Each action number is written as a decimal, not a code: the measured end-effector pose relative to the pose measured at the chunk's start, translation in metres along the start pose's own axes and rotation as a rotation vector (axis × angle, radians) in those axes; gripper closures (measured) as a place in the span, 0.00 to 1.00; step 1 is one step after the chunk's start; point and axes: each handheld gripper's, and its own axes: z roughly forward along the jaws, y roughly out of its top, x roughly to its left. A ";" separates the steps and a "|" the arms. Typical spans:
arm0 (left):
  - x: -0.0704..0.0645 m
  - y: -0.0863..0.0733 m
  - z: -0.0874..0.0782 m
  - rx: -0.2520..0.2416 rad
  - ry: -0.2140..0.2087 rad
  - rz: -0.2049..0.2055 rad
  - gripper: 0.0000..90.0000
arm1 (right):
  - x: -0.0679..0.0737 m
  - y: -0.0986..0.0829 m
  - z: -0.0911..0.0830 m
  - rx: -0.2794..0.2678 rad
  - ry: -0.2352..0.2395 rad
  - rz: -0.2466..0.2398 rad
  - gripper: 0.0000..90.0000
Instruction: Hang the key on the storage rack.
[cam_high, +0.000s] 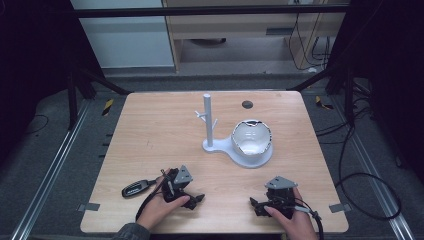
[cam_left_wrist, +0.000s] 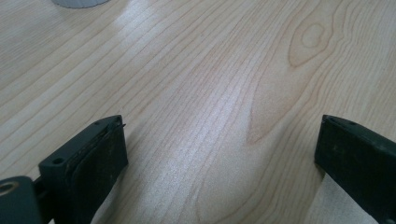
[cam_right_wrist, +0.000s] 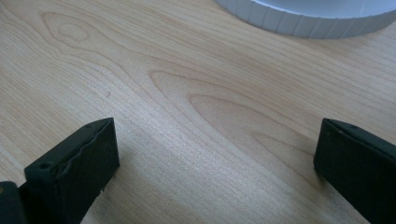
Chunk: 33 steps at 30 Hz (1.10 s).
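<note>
- A white bowl (cam_high: 251, 137) sits on the round base of a white peg stand (cam_high: 208, 122), whose post stands upright, right of centre on the wooden surface (cam_high: 150, 135).
- Left claw (cam_left_wrist: 219, 154) and right claw (cam_right_wrist: 215, 154) rest near the front edge, jaws spread wide, empty.
- A black key fob (cam_high: 138, 188) lies just left of the left claw, long axis left-right.

Table (cam_high: 150, 150): pale wood-grain top w/ knots, smooth, soft satin sheen under the light. Left gripper (cam_left_wrist: 219, 154) and right gripper (cam_right_wrist: 215, 154): jaws matt black, look like plastic, pad faces slightly rough; grey plate on top of each is matt. White stand (cam_high: 210, 142): matt plastic-looking, fine ribbed edge on its base in the right gripper view; bowl (cam_high: 251, 138) on it is glossy white inside w/ dark rim, and the dark remote-like object (cam_high: 137, 188) is semi-gloss black.
</note>
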 end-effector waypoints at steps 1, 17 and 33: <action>0.000 0.000 0.000 0.000 0.001 -0.001 0.02 | 0.000 0.000 0.000 0.000 0.002 -0.001 0.00; 0.001 -0.001 -0.004 0.013 -0.009 0.015 0.03 | 0.002 -0.001 -0.001 -0.002 -0.014 0.016 0.00; 0.024 0.001 -0.045 -0.034 0.028 -0.043 0.05 | -0.009 0.002 0.002 -0.002 -0.009 0.009 0.00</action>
